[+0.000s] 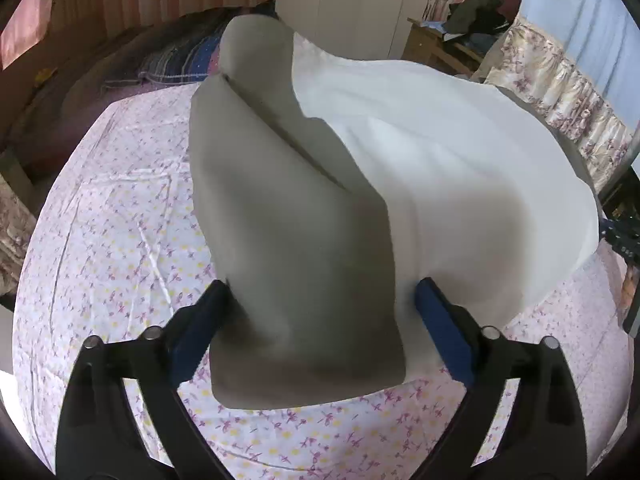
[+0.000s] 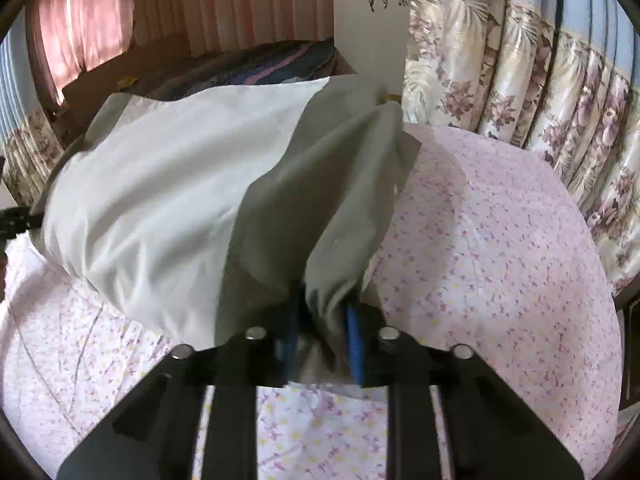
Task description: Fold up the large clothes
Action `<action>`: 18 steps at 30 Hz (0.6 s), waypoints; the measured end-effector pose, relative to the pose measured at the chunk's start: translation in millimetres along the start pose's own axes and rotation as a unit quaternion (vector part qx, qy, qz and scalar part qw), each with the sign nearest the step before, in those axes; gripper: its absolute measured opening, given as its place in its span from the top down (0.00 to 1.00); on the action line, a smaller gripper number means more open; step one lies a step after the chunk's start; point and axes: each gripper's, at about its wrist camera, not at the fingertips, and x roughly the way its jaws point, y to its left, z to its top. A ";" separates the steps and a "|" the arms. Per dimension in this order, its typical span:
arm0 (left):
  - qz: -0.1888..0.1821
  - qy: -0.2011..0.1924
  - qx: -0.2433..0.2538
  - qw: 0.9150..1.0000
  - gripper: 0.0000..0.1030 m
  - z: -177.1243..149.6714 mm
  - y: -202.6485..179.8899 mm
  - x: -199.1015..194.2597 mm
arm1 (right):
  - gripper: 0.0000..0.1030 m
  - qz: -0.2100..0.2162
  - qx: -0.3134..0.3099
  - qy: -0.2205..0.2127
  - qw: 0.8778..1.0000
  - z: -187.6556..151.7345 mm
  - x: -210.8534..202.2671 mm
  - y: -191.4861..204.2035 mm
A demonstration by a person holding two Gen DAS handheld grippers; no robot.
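Fingers first: our left gripper point(image 1: 322, 292) stands with its blue fingers point(image 1: 442, 332) spread wide, and a grey fold of the garment point(image 1: 296, 240) hangs down between them. We see the cloth brushing against both fingers at their tips, but they do not squeeze it; the fold drapes loosely past them and ends just above the bed point(image 1: 120, 220). Our right gripper point(image 2: 322, 312) has its blue fingers point(image 2: 354, 344) drawn close together and clenched on a bunched grey corner of the same garment point(image 2: 320, 200), which puckers where it enters the narrow gap.

Out from the fingers, the garment is large and made of two colours, grey panels at the sides and a broad white panel in the middle. It is lifted off the bed and billows between our two grippers, the white part sagging toward the sheet in the right wrist view. In the left wrist view the grey part rises in a tall peak with a crease running down it.

Beneath lies the bed with its pale sheet printed with small purple and yellow flowers. A dark striped blanket point(image 1: 180, 60) sits at the far end. Flowered curtains point(image 2: 520, 100) hang beside the bed, and a white wardrobe point(image 1: 340, 0) stands behind it.
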 end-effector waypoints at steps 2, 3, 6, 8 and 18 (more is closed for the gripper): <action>0.008 -0.009 -0.001 1.000 0.26 3.5 -2.7 -0.4 | 0.90 0.019 0.028 0.000 0.999 5.3 6.3 -4.4; 0.009 -0.012 -0.007 1.000 0.38 8.0 -3.7 -0.8 | 0.90 0.032 0.042 -0.004 0.999 8.5 6.6 -7.7; -0.011 -0.028 -0.025 0.999 0.69 21.6 -2.4 -13.6 | 0.94 0.075 0.089 -0.028 0.993 22.3 -1.4 -18.1; -0.016 -0.035 -0.024 0.999 0.79 24.4 -6.5 -26.1 | 0.95 0.093 0.095 -0.049 0.990 29.2 -19.7 -17.4; -0.095 -0.072 -0.033 0.992 0.90 -16.8 -33.6 -133.3 | 0.96 0.153 0.076 -0.108 0.979 -1.6 -134.0 -21.9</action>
